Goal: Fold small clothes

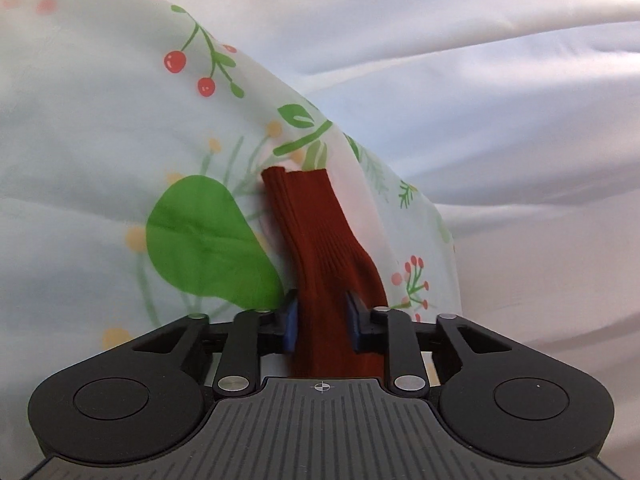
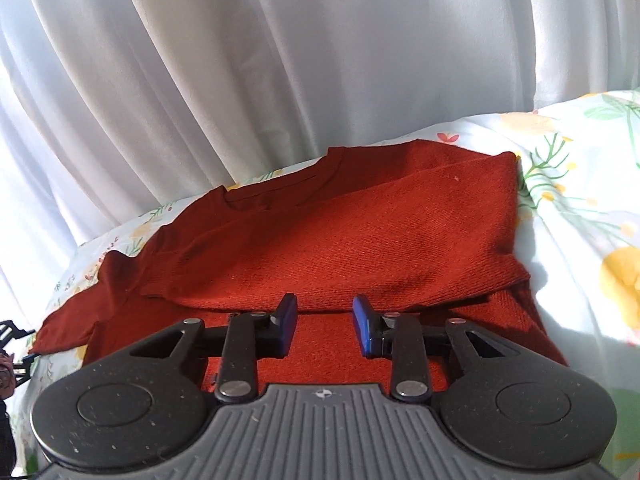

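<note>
A rust-red knitted sweater lies on a floral bedsheet, one sleeve folded across its body and the other sleeve stretching out to the left. My left gripper is shut on the ribbed cuff end of that sleeve, which stands up between the blue pads. My right gripper is open and empty, hovering low over the sweater's near hem, its fingertips just in front of the folded sleeve's edge.
White curtains hang behind the bed. The floral sheet bulges up in the left wrist view, with white fabric beyond it. The left gripper shows at the far left edge of the right wrist view.
</note>
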The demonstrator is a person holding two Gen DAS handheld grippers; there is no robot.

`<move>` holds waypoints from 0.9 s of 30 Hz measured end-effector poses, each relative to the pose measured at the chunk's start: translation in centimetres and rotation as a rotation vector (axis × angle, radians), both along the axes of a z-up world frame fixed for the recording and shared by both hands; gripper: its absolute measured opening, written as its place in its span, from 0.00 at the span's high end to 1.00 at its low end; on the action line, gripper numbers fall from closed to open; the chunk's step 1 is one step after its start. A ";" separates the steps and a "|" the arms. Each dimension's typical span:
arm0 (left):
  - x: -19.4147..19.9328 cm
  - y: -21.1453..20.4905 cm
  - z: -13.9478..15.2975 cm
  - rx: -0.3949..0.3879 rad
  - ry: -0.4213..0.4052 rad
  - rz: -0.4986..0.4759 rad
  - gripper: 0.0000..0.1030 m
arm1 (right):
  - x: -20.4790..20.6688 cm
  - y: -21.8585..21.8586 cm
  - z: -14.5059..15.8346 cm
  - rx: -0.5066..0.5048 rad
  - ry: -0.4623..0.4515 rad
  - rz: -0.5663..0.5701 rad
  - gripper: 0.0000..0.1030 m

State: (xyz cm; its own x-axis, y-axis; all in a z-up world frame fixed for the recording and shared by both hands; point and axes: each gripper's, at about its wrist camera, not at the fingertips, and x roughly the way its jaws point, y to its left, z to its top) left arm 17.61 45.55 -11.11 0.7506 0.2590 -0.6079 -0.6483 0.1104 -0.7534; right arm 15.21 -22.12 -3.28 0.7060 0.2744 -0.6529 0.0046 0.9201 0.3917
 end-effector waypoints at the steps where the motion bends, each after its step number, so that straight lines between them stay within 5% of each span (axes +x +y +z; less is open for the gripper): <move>1: -0.1 0.3 -0.4 -0.014 -0.003 0.013 0.91 | 0.0 0.0 0.0 0.010 0.001 -0.003 0.71; 6: -0.4 0.7 -1.0 -0.039 -0.043 0.029 0.92 | -0.3 0.2 0.0 0.017 0.008 -0.008 0.72; 9: 0.3 -0.3 0.5 0.046 -0.008 -0.006 0.92 | -0.6 0.1 0.0 0.024 0.016 -0.014 0.72; 12: 1.7 -2.8 3.3 0.157 -0.059 -0.108 0.92 | -0.9 -0.2 0.0 0.034 0.017 -0.027 0.72; 16: 5.7 -9.8 8.4 0.350 -0.147 -0.398 0.92 | -1.3 -0.5 0.3 0.042 0.007 -0.036 0.72; 21: 9.0 -24.6 12.2 0.520 -0.292 -0.910 0.91 | -1.5 -0.9 0.5 0.074 -0.010 -0.038 0.72; 23: 9.8 -30.6 11.4 0.543 -0.280 -1.110 0.84 | -1.4 -0.9 0.5 0.093 -0.015 -0.030 0.72; 25: 10.2 -35.6 9.4 0.553 -0.211 -1.256 0.57 | -1.2 -0.9 0.5 0.103 -0.016 -0.024 0.72; 27: 10.0 -38.7 7.1 0.537 -0.099 -1.302 0.39 | -0.8 -1.1 0.2 0.128 -0.006 -0.020 0.72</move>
